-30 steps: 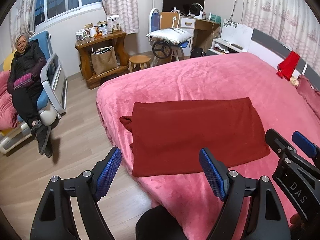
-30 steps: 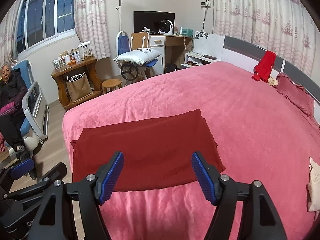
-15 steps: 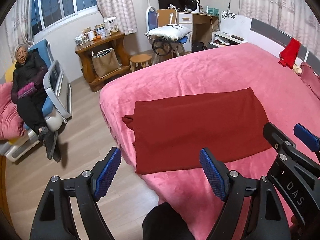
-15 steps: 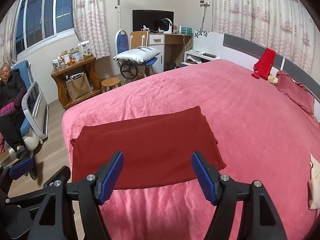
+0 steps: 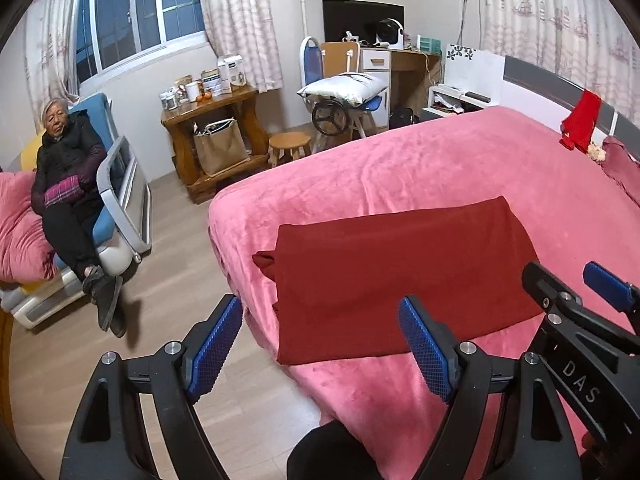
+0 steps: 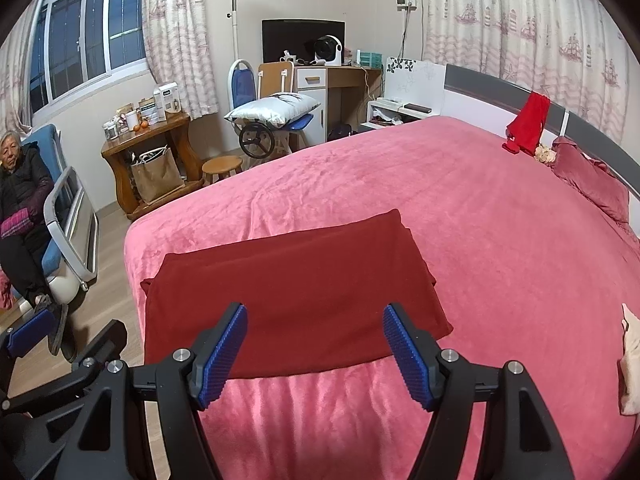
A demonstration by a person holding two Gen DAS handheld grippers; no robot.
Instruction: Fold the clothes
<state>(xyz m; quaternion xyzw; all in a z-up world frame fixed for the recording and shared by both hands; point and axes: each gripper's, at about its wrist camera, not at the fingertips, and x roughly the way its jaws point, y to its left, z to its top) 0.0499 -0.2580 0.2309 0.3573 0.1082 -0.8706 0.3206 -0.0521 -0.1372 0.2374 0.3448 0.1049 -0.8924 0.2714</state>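
Note:
A dark red garment (image 5: 396, 268) (image 6: 292, 292) lies folded into a flat rectangle on the pink bed (image 5: 440, 168) (image 6: 500, 240), near the bed's left corner. My left gripper (image 5: 320, 344) hovers open above the garment's near left edge, with nothing between its blue pads. My right gripper (image 6: 314, 348) also stands open, above the garment's near edge, holding nothing. The right gripper (image 5: 600, 292) shows at the right edge of the left wrist view. The left gripper (image 6: 28, 332) shows at the lower left of the right wrist view.
A person (image 5: 68, 184) sits in a blue chair left of the bed. A wooden side table (image 5: 212, 132), a small stool (image 5: 290, 146) and a desk (image 6: 332, 92) stand by the far wall. A red cloth (image 6: 528, 120) hangs on the headboard; a beige item (image 6: 630, 364) lies at the right.
The left wrist view has shifted: the garment now sits further right and up in it and more floor shows. The right gripper has kept still. Both stay open.

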